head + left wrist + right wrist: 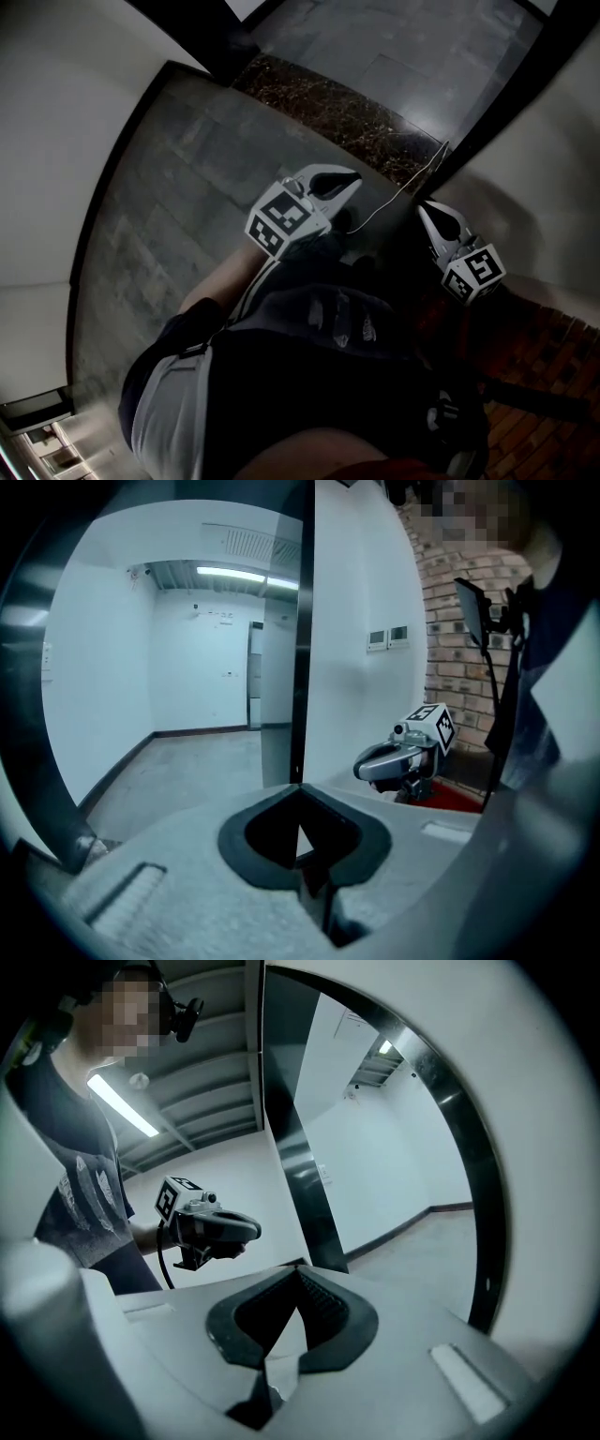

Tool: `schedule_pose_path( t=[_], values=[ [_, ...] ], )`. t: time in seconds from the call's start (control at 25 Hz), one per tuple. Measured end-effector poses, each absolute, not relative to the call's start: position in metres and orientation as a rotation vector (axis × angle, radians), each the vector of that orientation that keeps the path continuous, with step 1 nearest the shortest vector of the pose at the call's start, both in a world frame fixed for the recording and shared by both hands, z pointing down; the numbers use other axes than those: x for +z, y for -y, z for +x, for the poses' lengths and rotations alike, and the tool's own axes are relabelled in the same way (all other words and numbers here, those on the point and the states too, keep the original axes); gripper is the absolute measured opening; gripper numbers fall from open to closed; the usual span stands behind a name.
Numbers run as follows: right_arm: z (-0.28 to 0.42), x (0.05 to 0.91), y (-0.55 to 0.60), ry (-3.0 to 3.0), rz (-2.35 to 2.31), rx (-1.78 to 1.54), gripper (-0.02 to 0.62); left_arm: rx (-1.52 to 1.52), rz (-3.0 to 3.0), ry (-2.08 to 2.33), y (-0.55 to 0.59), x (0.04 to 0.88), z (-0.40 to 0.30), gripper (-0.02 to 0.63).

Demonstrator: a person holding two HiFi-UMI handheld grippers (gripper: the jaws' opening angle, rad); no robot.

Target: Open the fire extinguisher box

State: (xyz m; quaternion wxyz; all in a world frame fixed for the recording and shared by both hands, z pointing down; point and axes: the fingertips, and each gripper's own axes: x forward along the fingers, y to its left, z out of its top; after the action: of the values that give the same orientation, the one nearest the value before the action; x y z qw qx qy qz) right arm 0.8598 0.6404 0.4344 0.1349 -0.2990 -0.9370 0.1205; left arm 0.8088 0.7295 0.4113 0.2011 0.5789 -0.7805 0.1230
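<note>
Left gripper (300,786): your jaws are closed, tips meeting, nothing between them. Right gripper (300,1267): the same, jaws together and empty. Neither touches anything. In the head view you hold both out in front of you, well apart. The left is over the floor and the right is near the brick wall (452,658).

Gripper build: rounded shells of pale grey matte plastic. The pads (323,1302) are black and rubbery, ribbed on the inner face, and leave a diamond-shaped hollow behind the closed tips. Each gripper carries a marker cube (281,221), white with black squares. A thin pale cable (389,199) arcs between the two grippers.

Surroundings: the floor (187,187) is large grey stone tiles, smooth with a slight sheen. A strip of dark speckled stone (356,122) crosses it ahead of you. The walls are plain white with a dark skirting. A glossy black upright post (300,649) divides the left gripper view. The brickwork is red-brown with pale joints.

Fire extinguisher box: you cannot pick it out for certain in any view. The left gripper view shows a flat red patch (459,801) at the foot of the brick wall, just below your right gripper. Whether that belongs to the box cannot be told.
</note>
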Motion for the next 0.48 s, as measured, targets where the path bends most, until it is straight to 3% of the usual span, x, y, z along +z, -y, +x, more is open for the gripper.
schedule_pose_path(
  t=[0.48],
  values=[
    [0.800, 0.431, -0.685, 2.661, -0.908, 0.244, 0.002, 0.174, 1.589, 2.263, -0.760, 0.425, 0.725, 0.003]
  ],
)
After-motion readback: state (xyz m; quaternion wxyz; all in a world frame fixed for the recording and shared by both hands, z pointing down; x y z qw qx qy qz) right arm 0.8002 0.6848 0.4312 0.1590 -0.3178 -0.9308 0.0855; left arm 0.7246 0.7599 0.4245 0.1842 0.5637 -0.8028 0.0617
